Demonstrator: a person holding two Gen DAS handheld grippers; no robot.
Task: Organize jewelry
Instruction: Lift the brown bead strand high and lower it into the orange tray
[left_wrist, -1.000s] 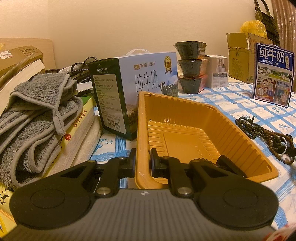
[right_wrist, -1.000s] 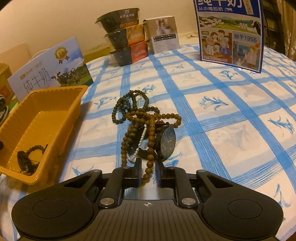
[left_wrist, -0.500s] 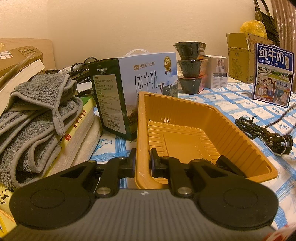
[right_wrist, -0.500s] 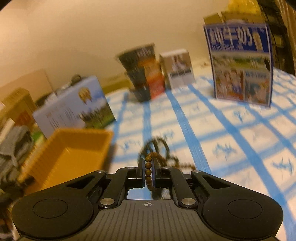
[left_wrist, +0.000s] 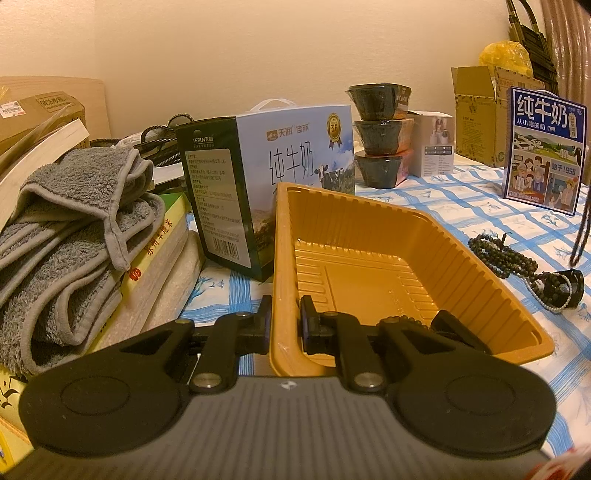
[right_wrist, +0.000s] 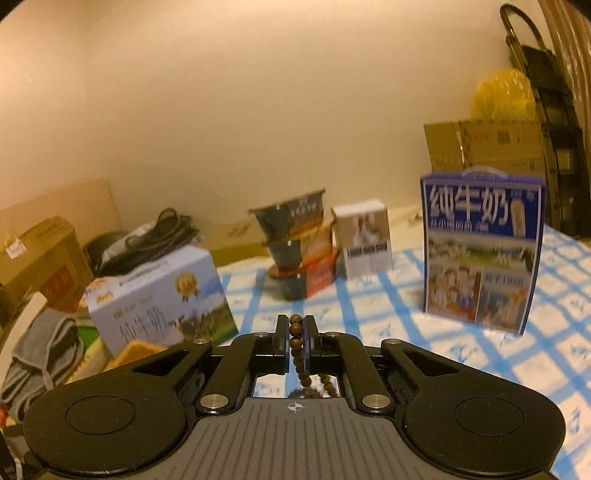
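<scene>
My left gripper (left_wrist: 283, 321) is shut on the near wall of the orange plastic tray (left_wrist: 413, 236), which rests on the blue-checked cloth. A dark bead bracelet and a black item lie in the tray's near corner, mostly hidden by my gripper. My right gripper (right_wrist: 295, 336) is shut on a brown bead string (right_wrist: 296, 341) and holds it high above the table. In the left wrist view that string (left_wrist: 581, 229) hangs at the right edge. A dark green bead string (left_wrist: 502, 254), a black watch (left_wrist: 570, 286) and a thin pearl chain stay on the cloth to the right of the tray.
A milk carton (left_wrist: 266, 177) stands just behind the tray, and a second blue milk box (right_wrist: 480, 251) farther right. Stacked black bowls (left_wrist: 380, 133) and a small white box (left_wrist: 432, 144) sit at the back. Grey towels (left_wrist: 70, 236) on books fill the left side.
My right gripper rose well above the table with the brown bead string, pulling it out of the pile. The left gripper and the tray stayed put.
</scene>
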